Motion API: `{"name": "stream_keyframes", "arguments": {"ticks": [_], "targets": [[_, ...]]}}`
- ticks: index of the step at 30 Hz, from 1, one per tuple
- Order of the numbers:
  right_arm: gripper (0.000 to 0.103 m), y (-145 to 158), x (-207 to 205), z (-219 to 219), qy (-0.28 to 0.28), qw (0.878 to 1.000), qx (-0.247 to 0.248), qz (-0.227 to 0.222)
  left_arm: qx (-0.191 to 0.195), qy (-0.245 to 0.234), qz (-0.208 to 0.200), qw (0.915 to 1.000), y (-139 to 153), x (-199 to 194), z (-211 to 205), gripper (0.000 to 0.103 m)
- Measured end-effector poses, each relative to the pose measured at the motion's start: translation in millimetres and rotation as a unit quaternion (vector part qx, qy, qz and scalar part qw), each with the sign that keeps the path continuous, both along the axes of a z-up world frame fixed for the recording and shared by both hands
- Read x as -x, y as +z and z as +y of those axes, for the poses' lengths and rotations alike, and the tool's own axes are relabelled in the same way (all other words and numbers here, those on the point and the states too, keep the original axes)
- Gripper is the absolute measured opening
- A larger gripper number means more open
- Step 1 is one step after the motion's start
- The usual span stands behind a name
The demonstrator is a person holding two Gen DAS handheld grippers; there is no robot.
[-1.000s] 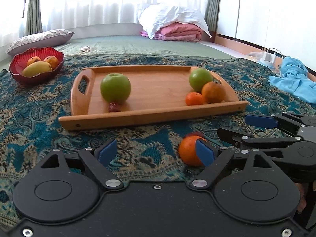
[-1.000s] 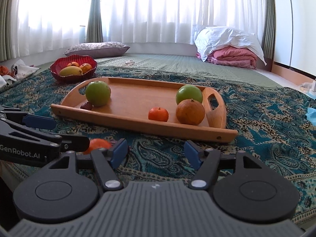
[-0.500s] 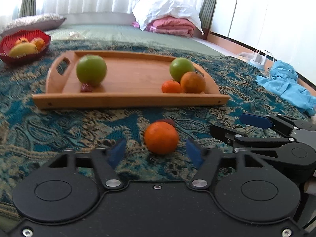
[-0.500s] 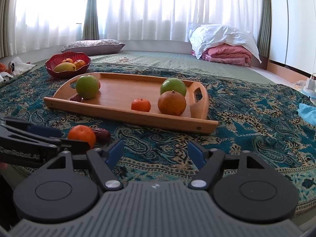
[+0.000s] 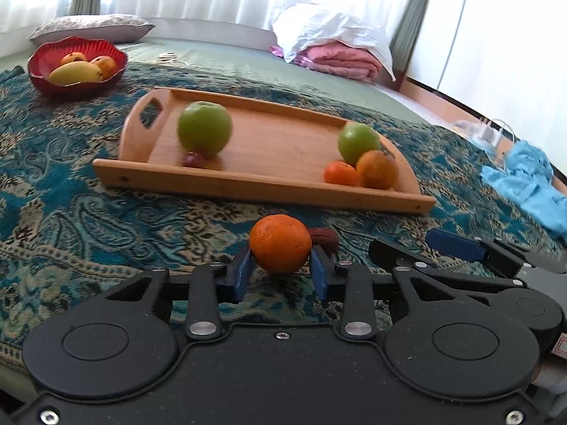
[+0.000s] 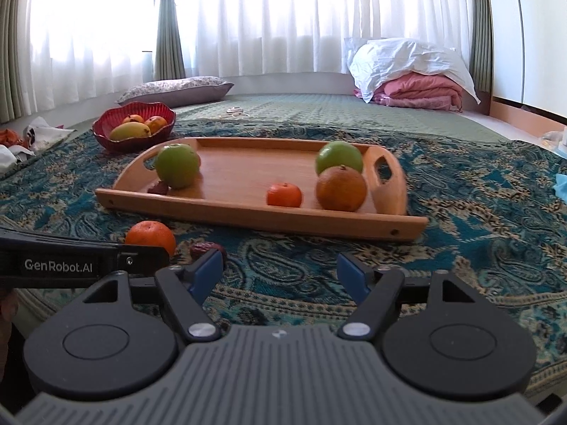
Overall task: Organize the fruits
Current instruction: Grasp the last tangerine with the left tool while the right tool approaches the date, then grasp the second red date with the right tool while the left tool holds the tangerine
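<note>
Left wrist view: the left tool (image 5: 280,269) is closing its blue pads around the round orange mandarin (image 5: 280,243), in front of the wooden tray (image 5: 248,186); contact is unclear. A dark date (image 5: 324,239) is partly hidden behind it.

Right wrist view: the right tool (image 6: 280,276) stands open and empty; the left tool (image 6: 81,258) hides part of the mandarin (image 6: 150,234).

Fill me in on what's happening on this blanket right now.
A person with a gripper in each hand is sorting fruit. The left gripper is closing its jaws on a loose orange lying on the patterned blanket, a dried date just behind it. The right gripper waits open and empty alongside. The wooden tray ahead already holds two green apples, two more oranges and another date.
</note>
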State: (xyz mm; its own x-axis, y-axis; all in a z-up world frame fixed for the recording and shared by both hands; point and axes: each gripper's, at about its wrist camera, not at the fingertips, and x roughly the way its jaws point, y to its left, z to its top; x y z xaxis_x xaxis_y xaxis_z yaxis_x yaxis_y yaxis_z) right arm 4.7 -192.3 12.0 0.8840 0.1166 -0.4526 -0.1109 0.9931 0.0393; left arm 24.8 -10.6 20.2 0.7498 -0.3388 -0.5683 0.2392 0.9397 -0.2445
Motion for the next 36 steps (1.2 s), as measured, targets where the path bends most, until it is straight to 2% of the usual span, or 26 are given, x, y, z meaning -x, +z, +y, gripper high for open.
{"name": "stream_keyframes", "arguments": {"ticks": [6,15,29,33,36], "targets": [[0.083,-1,-8,7,0.001,1.000,-0.018,0.003,0.025,-0.002,0.003,0.9997,7,-2,14,0.033],[0.083,-6,-8,17,0.016,1.000,-0.013,0.008,0.007,-0.022,-0.027,0.9994,19,14,1,0.033],[0.083,-9,-9,18,0.024,0.999,-0.015,0.017,-0.002,-0.020,-0.014,0.9997,12,18,8,0.033],[0.083,-9,-10,17,0.023,0.999,-0.016,0.018,-0.019,-0.015,-0.027,0.9994,12,18,8,0.032],[0.083,-10,-12,16,0.016,1.000,-0.014,0.019,-0.023,-0.017,-0.015,0.9995,6,11,8,0.032]]}}
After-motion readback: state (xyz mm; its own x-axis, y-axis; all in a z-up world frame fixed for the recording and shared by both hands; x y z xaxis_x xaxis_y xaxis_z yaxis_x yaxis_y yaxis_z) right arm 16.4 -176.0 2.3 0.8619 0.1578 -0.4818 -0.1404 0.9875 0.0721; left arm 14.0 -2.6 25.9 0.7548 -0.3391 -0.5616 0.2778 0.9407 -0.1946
